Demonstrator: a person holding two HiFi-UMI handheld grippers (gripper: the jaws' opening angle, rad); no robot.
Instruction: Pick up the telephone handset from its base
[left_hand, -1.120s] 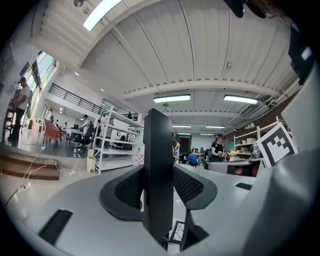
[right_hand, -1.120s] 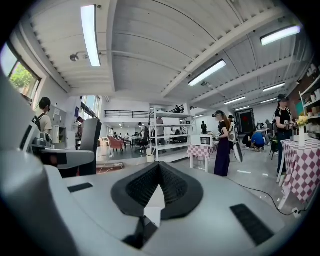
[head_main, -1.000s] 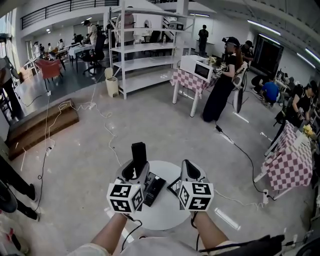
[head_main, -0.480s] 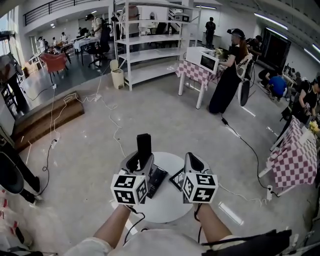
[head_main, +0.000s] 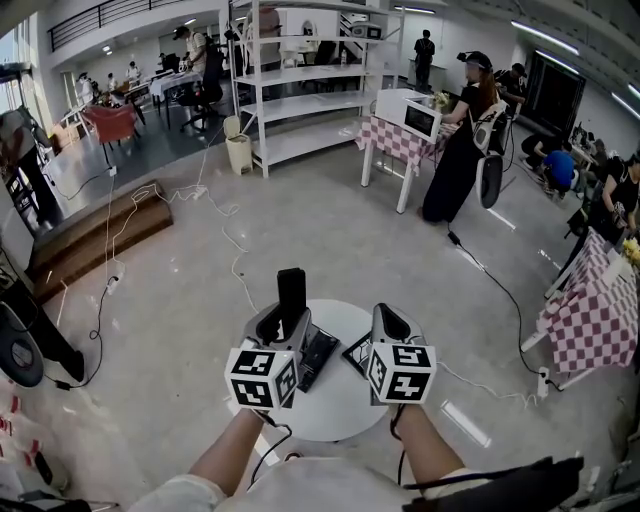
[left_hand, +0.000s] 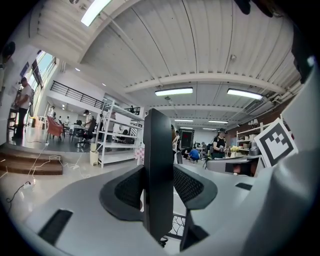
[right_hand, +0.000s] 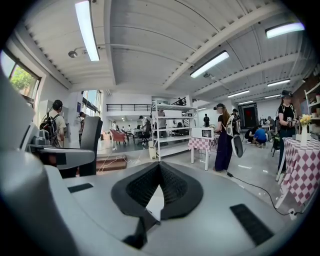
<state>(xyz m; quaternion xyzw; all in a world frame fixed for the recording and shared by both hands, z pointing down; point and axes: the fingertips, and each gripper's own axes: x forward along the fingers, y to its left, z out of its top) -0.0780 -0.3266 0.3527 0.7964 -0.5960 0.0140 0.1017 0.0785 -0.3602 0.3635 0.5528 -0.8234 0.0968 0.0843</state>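
The left gripper (head_main: 287, 326) is close in. Its jaws are part way shut on the handset (head_main: 291, 292), with one pad on each flat side. The handset stands up tall, so its long way runs up and down. Its top pokes out at 12 o'clock, above the jaws. Its bottom end is hidden down between them.

The right gripper (head_main: 386, 320) is just beside it, at 3 o'clock. Its jaws are pressed together at the tips, with nothing in them.

Under both is the round white table (head_main: 335, 415). The base (head_main: 316, 358) lies flat on it, at 5 o'clock from the handset, between the two grippers.

I think the handset is up off the base, so the lift looks done. The left gripper has it, and the right one only waits close by.
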